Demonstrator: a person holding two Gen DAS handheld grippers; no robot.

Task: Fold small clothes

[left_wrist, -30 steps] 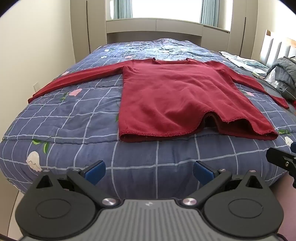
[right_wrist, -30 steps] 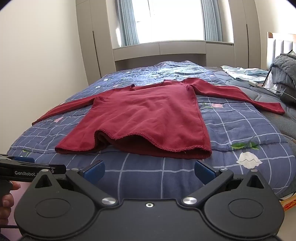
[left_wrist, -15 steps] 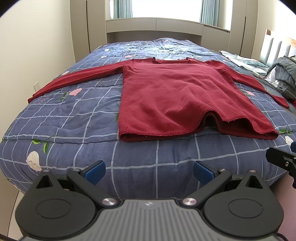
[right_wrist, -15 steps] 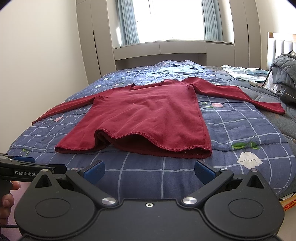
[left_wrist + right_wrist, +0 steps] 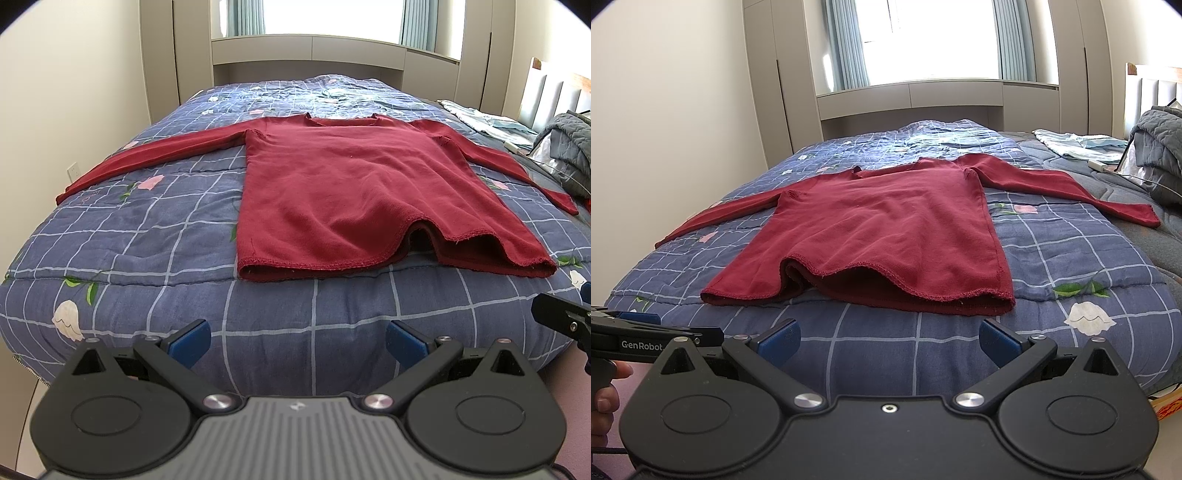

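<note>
A dark red long-sleeved top (image 5: 354, 192) (image 5: 886, 229) lies spread flat on the bed, both sleeves stretched out sideways and the hem nearest me, slightly lifted in the middle. My left gripper (image 5: 297, 338) hangs open before the bed's near edge, short of the hem, with nothing between its blue pads. My right gripper (image 5: 890, 338) is open too, just in front of the hem's right half, empty. The left gripper's side (image 5: 646, 338) shows at the left edge of the right wrist view, with a hand below it.
The bed carries a blue checked quilt with flowers (image 5: 147, 236) (image 5: 1071, 258). A grey blanket heap (image 5: 1160, 155) and light blue clothes (image 5: 1071, 144) lie at the far right. A wall (image 5: 74, 92) runs along the left; cabinets and a window stand behind.
Both grippers have barely moved; the views have shifted a touch closer to the bed. The top lies as before.
</note>
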